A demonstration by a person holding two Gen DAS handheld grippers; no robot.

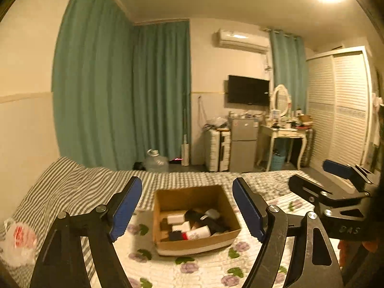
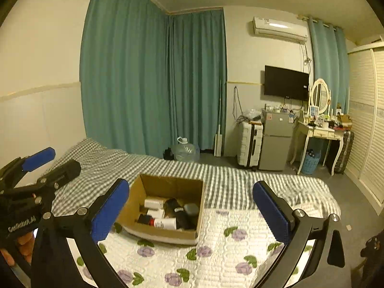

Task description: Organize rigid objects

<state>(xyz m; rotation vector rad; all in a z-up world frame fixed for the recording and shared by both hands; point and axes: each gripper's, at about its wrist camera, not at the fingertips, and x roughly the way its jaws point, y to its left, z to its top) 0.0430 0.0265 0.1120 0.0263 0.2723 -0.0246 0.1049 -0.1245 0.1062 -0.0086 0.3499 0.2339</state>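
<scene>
Two grippers hover above a bed [image 2: 240, 187], the largest thing nearby, its striped cover giving way to a white flower-printed quilt [image 2: 216, 252] toward the viewer; the near edge of both is cut off by the frame. On the quilt stands an open cardboard box [image 1: 192, 244], its top flaps out of sight, with a white band along its base. Inside lie several small rigid containers [image 2: 168, 213]: white cylinders, a white bottle with a red band, and dark items whose shapes run together in the shadow and cannot be told apart. The left gripper [image 1: 187, 206] is held before the box with its blue-padded fingers [image 1: 126, 206] spread wide and nothing between them. The right gripper [image 2: 190, 212] likewise stands apart from the box, jaws wide and unloaded. Each gripper shows at the edge of the other's view, partly cropped. At far left a crumpled white plastic bag [image 1: 19, 242] with red print lies blurred, its lettering unreadable.
</scene>
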